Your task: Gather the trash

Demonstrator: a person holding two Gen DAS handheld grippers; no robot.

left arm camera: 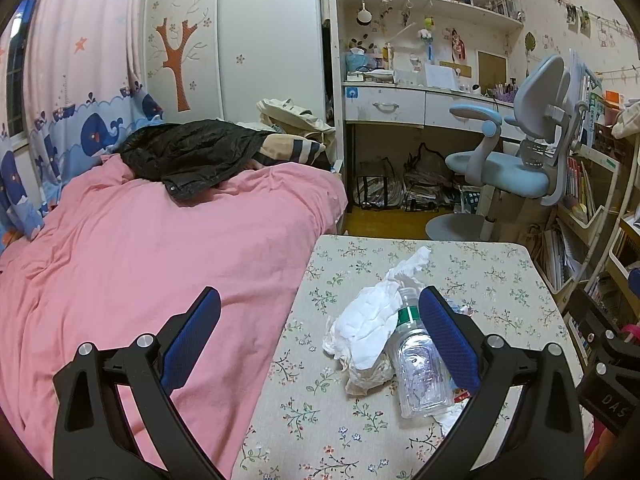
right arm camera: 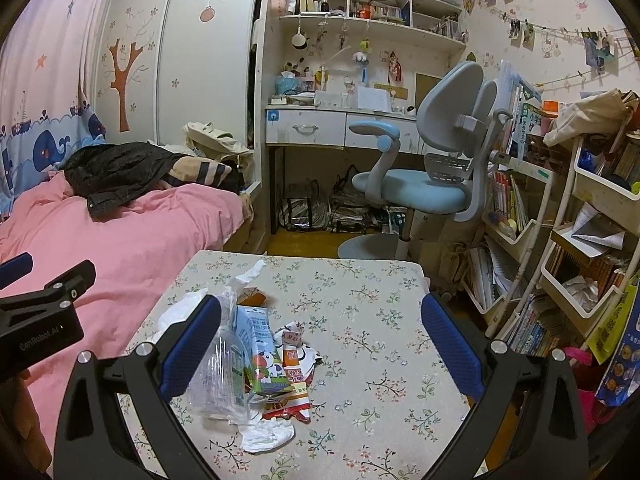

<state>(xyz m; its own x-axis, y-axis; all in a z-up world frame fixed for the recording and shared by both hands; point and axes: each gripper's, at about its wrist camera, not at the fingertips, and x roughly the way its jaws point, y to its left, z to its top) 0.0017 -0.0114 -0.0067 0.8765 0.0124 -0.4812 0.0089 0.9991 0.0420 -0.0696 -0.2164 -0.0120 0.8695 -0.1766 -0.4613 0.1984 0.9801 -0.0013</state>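
- Both grippers, left gripper (left arm camera: pixel 320 344) and right gripper (right arm camera: pixel 320 344), hang wide, holding nothing.
- Trash sits mid-table (right arm camera: pixel 360 280): plastic bottle (left arm camera: pixel 416 372), tissue (left arm camera: pixel 372 320), milk carton (right arm camera: pixel 260 352).
- I'd straddle the bottle's middle squarely, then close gently.

Milk carton (right arm camera: pixel 256 354) half behind clear bottle (right arm camera: pixel 218 376), shelf labels unreadable — too small

My left gripper (left arm camera: pixel 320 332) and right gripper (right arm camera: pixel 320 336) were black with blue textured pads (left arm camera: pixel 448 340). The small table's cloth (right arm camera: pixel 380 320) was cream with a scattered floral sprig pattern. On it lay white crumpled tissue (left arm camera: pixel 368 320), a clear plastic bottle (left arm camera: pixel 420 372) with a green band, and a blue-and-green milk carton (right arm camera: pixel 260 356) printed with a cow. The bed's plain quilt (left arm camera: pixel 140 260) was pink.
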